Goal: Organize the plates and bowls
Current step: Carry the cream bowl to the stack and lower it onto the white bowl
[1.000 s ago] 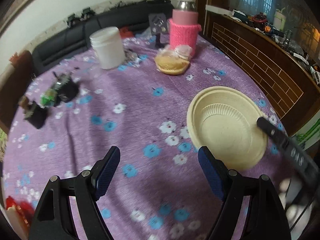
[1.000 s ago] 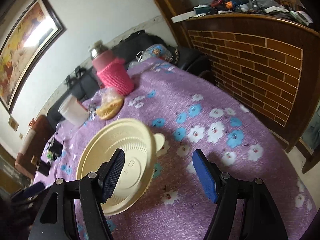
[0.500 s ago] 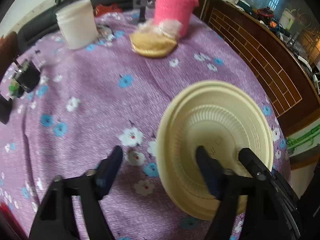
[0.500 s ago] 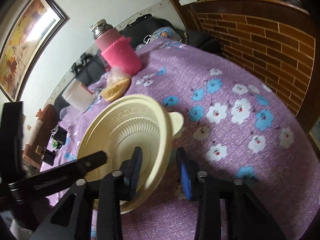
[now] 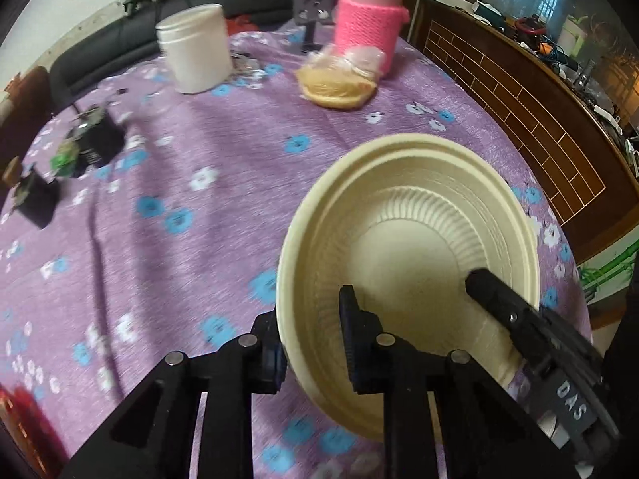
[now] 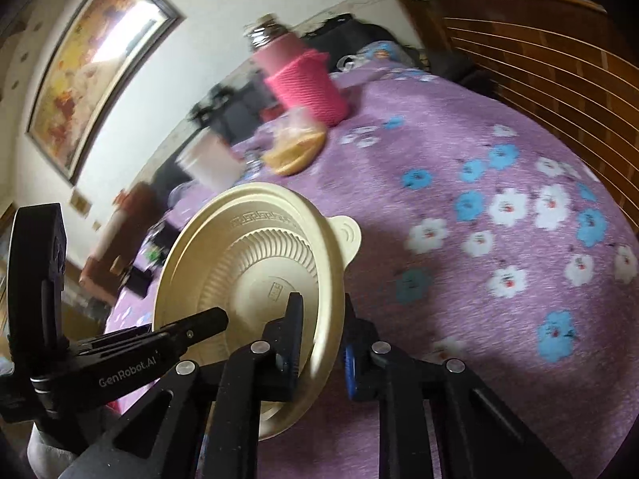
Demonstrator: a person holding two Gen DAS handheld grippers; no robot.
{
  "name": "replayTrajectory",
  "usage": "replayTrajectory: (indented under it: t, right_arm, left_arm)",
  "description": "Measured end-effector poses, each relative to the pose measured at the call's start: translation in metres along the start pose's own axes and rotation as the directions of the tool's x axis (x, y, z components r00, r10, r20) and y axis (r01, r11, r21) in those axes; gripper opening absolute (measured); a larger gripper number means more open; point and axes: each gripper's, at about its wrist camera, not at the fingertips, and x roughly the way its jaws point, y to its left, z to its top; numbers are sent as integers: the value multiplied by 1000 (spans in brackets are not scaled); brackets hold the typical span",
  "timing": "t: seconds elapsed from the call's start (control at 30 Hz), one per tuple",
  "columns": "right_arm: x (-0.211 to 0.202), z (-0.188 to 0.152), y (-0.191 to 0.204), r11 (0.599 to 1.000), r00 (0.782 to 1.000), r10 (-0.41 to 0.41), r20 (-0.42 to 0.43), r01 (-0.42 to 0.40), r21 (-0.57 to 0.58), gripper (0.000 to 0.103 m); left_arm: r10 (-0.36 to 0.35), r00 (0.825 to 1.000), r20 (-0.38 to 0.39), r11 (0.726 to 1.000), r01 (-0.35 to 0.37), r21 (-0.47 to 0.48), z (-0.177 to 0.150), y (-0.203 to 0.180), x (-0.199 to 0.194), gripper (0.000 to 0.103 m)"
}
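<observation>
Cream plastic bowl [image 5: 411,239] now pinched on two sides, tipped up off the purple flowered bench [image 5: 191,215]. Left gripper [image 5: 311,343] nearly shut on the near rim: one pad outside, one inside. Right gripper [image 6: 321,343] also nearly shut, on the rim at the other side, with the little tab handle [image 6: 346,235] poking up past it. A second ago both stood wide open with the bowl between neither; have just been closing, and now squeeze the rim. Means the pick-up is done and the carrying can start. Maybe two bowls nested together, hard to tell through the blur. Farther back on the bench, well apart: white jar [image 5: 194,54], pink knitted bottle [image 5: 369,24], bag of bread [image 5: 339,80]. No other plates in sight to stack with.
</observation>
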Motion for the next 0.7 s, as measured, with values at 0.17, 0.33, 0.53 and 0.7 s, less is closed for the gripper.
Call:
replayTrajectory:
  t: [0.17, 0.33, 0.53, 0.7]
  right_arm:
    - [0, -15, 30, 992, 994, 107, -27, -108, -69, 18]
    - [-2, -39, 69, 977, 984, 163, -68, -171, -129, 18]
    - [-29, -69, 118, 961, 981, 188, -49, -194, -197, 18]
    - [-50, -91, 153, 946, 977, 210, -44, -215, -242, 18]
  left_arm:
    - [51, 997, 61, 999, -51, 3, -26, 22, -35, 20]
    - [106, 988, 114, 994, -104, -26, -58, 48, -76, 21]
    - [145, 969, 201, 989, -137, -55, -102, 69, -125, 26]
    - [150, 949, 276, 986, -125, -108, -135, 90, -161, 27]
